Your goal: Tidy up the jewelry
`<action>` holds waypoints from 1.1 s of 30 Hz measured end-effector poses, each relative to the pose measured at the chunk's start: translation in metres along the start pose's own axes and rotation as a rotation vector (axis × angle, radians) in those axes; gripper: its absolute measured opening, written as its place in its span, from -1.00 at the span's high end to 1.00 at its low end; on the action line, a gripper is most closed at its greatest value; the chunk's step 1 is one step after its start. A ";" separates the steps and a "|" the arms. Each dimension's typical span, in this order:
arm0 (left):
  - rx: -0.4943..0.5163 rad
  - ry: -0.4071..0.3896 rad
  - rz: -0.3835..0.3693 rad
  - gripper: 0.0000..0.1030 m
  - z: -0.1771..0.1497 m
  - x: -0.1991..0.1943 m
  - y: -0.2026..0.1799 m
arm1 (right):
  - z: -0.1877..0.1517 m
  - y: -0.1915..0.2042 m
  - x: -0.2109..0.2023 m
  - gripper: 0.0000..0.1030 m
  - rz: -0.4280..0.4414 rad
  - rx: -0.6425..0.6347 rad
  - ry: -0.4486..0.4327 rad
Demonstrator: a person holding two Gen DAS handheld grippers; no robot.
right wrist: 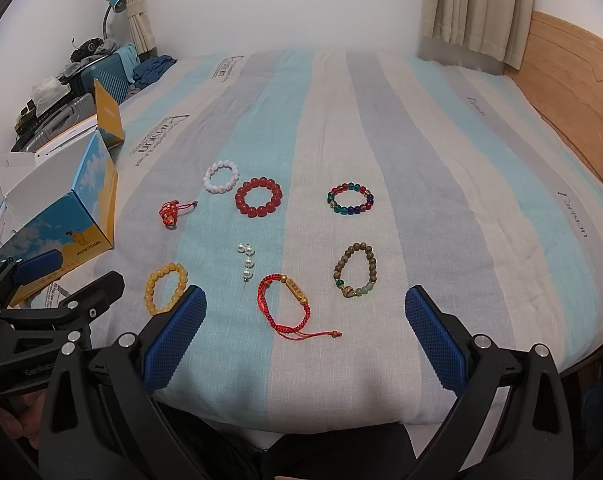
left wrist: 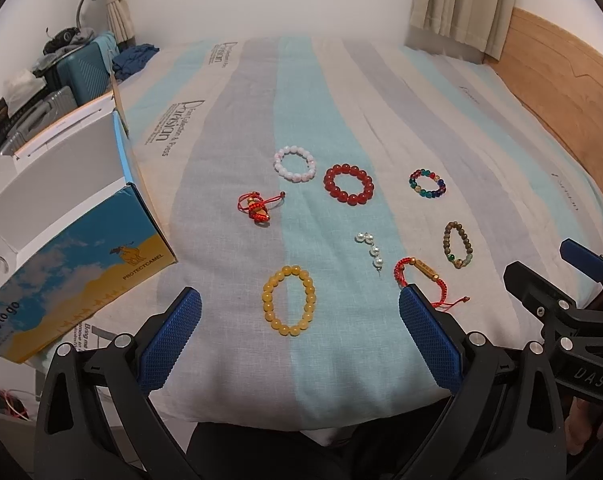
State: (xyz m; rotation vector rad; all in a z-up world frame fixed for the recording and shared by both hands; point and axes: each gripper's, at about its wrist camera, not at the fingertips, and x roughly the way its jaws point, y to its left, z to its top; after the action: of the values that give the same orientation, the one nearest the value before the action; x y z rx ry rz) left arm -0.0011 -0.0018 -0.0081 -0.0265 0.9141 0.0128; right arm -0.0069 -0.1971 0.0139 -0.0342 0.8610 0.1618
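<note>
At far left an open blue-and-yellow cardboard box (left wrist: 81, 248) sits on the striped bed (left wrist: 341, 80), presumably the destination. My left gripper (left wrist: 299, 312) hangs released over the yellow bead bracelet (left wrist: 288, 300); my right gripper (right wrist: 305, 312), also spread empty, frames the red cord bracelet (right wrist: 285, 304). Nothing is boxed yet.

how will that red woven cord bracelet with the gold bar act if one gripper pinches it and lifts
The red cord bracelet will probably sag and hang limp: its woven loop lies uneven on the bedspread, with loose tails trailing off. It looks light, since it is mostly thin cord. The gold bar would likely swing to the bottom. It seems unlikely to roll.
</note>
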 end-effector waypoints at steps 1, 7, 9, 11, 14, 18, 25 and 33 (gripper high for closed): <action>0.001 -0.001 -0.001 -0.89 0.000 0.000 0.000 | 0.000 0.000 0.000 -0.86 0.000 0.000 0.000; -0.003 0.005 -0.003 -0.89 0.000 0.001 -0.001 | 0.000 0.000 0.000 -0.86 0.001 0.000 0.001; -0.006 0.009 -0.005 -0.89 -0.001 0.001 -0.001 | 0.000 0.000 0.000 -0.86 -0.001 -0.001 0.002; -0.006 0.009 -0.003 -0.89 -0.001 0.002 -0.002 | -0.001 -0.001 0.000 -0.86 -0.001 0.000 0.003; -0.003 0.008 -0.005 -0.89 -0.001 0.002 -0.001 | -0.001 -0.002 0.000 -0.86 -0.002 0.004 0.004; -0.005 0.009 -0.007 -0.89 -0.001 0.002 -0.001 | -0.001 -0.002 0.000 -0.86 -0.001 0.004 0.005; -0.001 0.009 -0.008 -0.89 -0.002 0.002 -0.002 | -0.002 -0.002 0.000 -0.86 -0.002 0.004 0.005; 0.002 0.014 -0.009 -0.89 0.001 0.002 -0.002 | -0.001 -0.004 0.001 -0.86 0.000 0.007 0.013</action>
State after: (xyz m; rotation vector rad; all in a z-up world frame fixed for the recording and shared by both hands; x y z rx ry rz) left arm 0.0011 -0.0035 -0.0087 -0.0292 0.9276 0.0038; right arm -0.0065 -0.2011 0.0128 -0.0285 0.8745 0.1580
